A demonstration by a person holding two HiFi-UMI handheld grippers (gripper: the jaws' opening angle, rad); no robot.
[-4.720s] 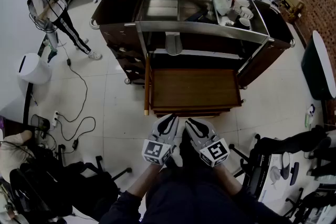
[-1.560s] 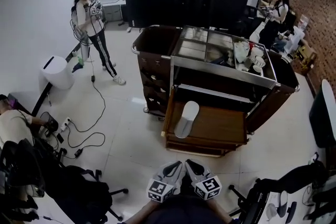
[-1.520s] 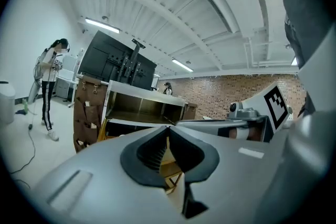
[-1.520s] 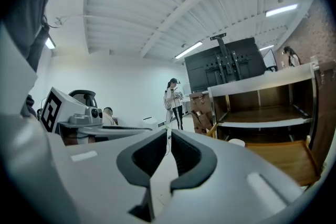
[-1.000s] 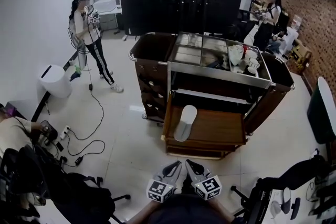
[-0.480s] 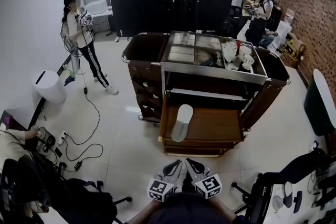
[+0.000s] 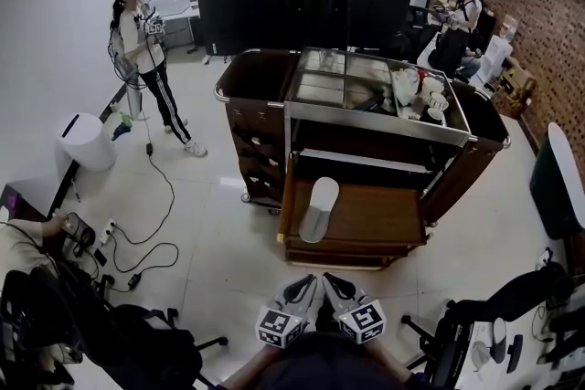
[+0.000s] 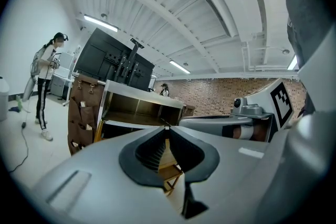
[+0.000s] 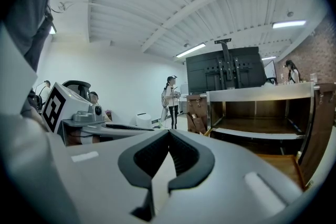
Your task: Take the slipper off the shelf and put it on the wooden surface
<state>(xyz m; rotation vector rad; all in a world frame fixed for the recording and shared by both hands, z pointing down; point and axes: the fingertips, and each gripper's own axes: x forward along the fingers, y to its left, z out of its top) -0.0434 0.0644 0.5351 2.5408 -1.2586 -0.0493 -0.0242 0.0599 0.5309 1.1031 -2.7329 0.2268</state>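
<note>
A white slipper (image 7: pixel 319 208) lies lengthwise on the left part of the cart's pulled-out wooden surface (image 7: pixel 375 221). Above and behind it, the narrow metal shelf (image 7: pixel 366 162) holds nothing I can see. My left gripper (image 7: pixel 303 286) and right gripper (image 7: pixel 331 282) are side by side close to my body, well short of the cart. Both are shut and hold nothing. In the left gripper view the left gripper's (image 8: pixel 167 126) jaws meet at the tips. The right gripper view shows the right gripper (image 9: pixel 169 131) shut the same way, with the cart (image 9: pixel 257 113) ahead.
The cart's steel top (image 7: pixel 338 87) carries cups and a bag (image 7: pixel 416 96) at the right. A person (image 7: pixel 137 27) stands at the far left beside a white bin (image 7: pixel 84 140). Cables (image 7: pixel 137 228) trail over the floor, and black chairs (image 7: pixel 137 338) crowd the lower left.
Since the oldest frame the slipper has gone from the shelf onto the wooden surface, and I have backed away from the cart. Over the last second only the view has shifted slightly.
</note>
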